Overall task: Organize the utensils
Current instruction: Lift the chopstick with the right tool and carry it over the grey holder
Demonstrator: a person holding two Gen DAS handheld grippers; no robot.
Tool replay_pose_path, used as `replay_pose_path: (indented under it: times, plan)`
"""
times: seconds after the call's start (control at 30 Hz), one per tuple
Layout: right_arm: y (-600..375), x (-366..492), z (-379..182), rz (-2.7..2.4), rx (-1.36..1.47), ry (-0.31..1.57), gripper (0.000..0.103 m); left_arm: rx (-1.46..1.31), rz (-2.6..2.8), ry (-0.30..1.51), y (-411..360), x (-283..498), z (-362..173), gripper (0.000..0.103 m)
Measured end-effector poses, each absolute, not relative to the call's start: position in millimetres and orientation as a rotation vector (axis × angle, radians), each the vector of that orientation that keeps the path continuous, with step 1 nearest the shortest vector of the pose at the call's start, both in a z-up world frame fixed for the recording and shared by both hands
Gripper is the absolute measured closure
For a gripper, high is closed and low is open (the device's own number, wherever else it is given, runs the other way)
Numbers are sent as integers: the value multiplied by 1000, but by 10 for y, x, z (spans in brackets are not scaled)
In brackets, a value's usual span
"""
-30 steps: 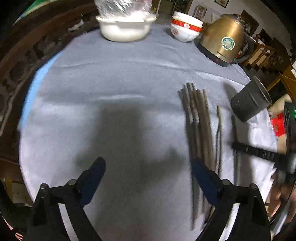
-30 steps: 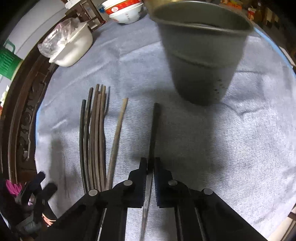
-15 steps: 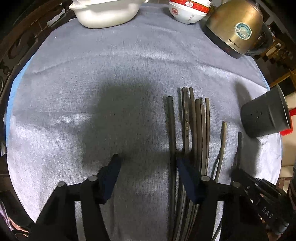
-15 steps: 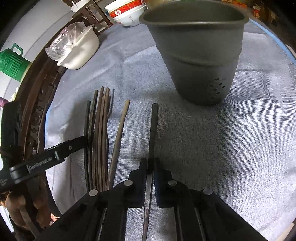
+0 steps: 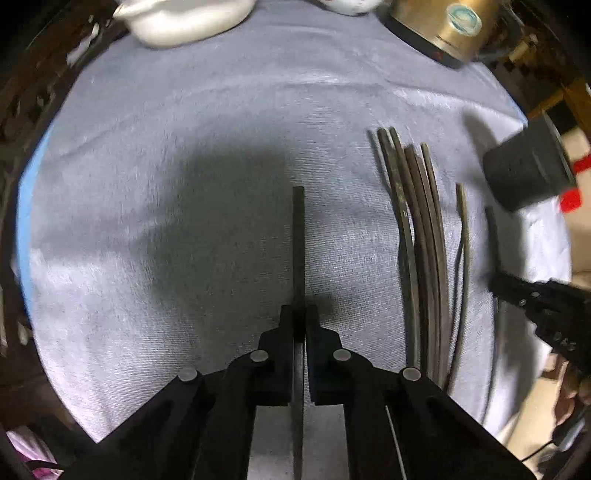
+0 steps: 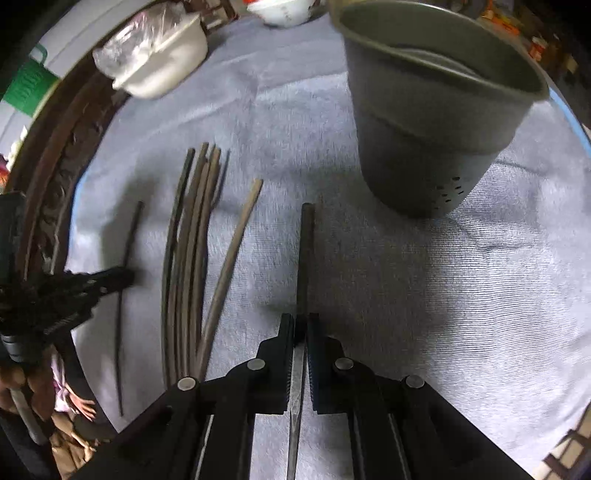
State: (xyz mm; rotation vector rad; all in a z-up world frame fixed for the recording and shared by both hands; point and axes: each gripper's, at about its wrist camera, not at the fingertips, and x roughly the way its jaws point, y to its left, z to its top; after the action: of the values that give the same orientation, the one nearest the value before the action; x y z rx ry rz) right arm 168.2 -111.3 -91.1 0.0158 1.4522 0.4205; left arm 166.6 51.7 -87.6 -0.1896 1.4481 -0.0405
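In the left wrist view my left gripper (image 5: 299, 314) points down at the grey cloth, its jaws closing tight on one dark chopstick (image 5: 298, 240). A bundle of several brown chopsticks (image 5: 417, 240) lies to its right, then a single pale chopstick (image 5: 461, 229). In the right wrist view my right gripper (image 6: 300, 321) holds another dark chopstick (image 6: 304, 258); its jaws are just starting to open, the pads still on it. The dark grey holder cup (image 6: 436, 122) stands upright just beyond that chopstick's tip. The left gripper (image 6: 125, 277) shows at the left, beyond the bundle (image 6: 192, 240).
A white dish (image 5: 184, 22) covered in plastic and a golden kettle (image 5: 443, 29) stand at the far edge of the round table. A red-and-white bowl (image 6: 280, 11) sits behind the cup. The carved wooden rim (image 6: 55, 166) rings the grey cloth (image 5: 184, 147).
My left gripper went from wide open to shut around the leftmost dark chopstick, which now lies apart from the bundle. The right gripper kept its chopstick and stayed in place.
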Motion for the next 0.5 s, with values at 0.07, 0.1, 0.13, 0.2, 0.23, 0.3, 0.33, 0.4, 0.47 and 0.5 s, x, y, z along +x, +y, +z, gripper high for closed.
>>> replay_pose_path:
  times: [0.07,0.1,0.13,0.2,0.23,0.3,0.33,0.4,0.47,0.5]
  plan:
    - [-1092,1748,-911,405,32,1478,90,-232,-52,1475,548,1719,-868,80]
    - [-1076,1783,-911,395,33,1485,90,-232,-46,1472,548,1740,-854,67]
    - [-1067,1805,-912,381,39,1488,90,-222,-31,1462,545,1766,-838,65]
    - [-1037,1855,-911,362,39,1492,90,-213,-11,1481,531,1836,-881,66]
    - [-1016,1870,-907,358,25,1493,90,-208,-7,1484,530,1853,-878,66]
    - [-946,1892,-901,350,-33,1490,93,-151,10,1491,494,1875,-891,96]
    - [-897,1919,-905,348,-58,1491,94,-140,12,1494,512,1846,-899,96]
    - [-850,1912,-894,355,-85,1485,96,-175,-14,1495,547,1822,-902,96]
    - [-874,1865,-853,371,-64,1458,96,-233,-17,1461,668,1821,-836,96]
    - [-913,1808,-799,383,-34,1430,96,-270,-27,1421,766,1778,-755,96]
